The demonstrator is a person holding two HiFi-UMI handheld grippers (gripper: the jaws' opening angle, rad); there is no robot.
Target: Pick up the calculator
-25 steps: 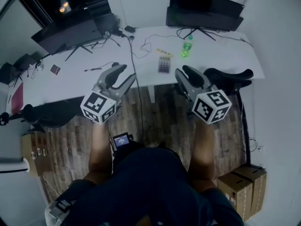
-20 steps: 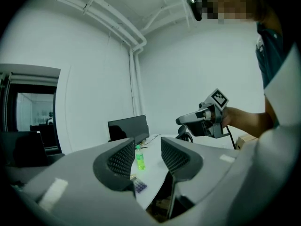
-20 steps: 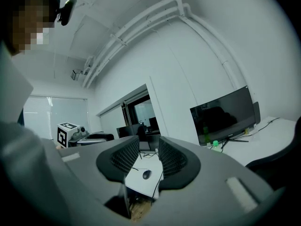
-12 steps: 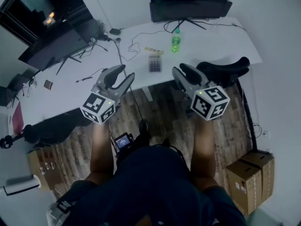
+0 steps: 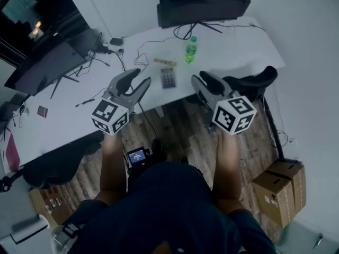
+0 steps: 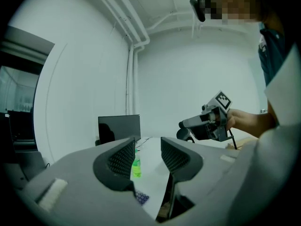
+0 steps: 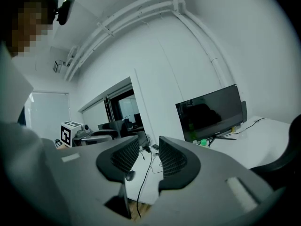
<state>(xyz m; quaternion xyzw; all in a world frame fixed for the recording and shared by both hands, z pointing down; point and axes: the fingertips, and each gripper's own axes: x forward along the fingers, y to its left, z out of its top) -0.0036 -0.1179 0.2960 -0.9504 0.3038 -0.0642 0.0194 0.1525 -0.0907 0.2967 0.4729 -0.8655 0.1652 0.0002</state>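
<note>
1. White desk (image 5: 233, 49): runs across the far side of the head view. A dark monitor (image 5: 204, 4) stands at its far edge, and cables trail over the top.
2. Left gripper (image 5: 141, 76): held over the floor, short of the desk's near edge. Jaws apart, nothing between them; only the distant desk shows through the gap.
3. Right gripper (image 5: 202, 76): level with the left one, to its right. Jaws likewise apart and empty, with a cable and the desk edge beyond.
4. Green bottle (image 5: 190, 50): upright, mid-desk.
5. Calculator (image 5: 168, 78): flat on the desk close to its near edge, near-left of the bottle. It sits between the two sets of fingertips and touches neither.
6. Step, as I judge it: the approach, with no grasp yet. Next, one gripper needs to close in low over the desk edge, straddle the calculator's narrow sides, then clamp.
7. Writing: none legible. The marker cubes carry only black-and-white squares, and the keys are too small to read.
</note>
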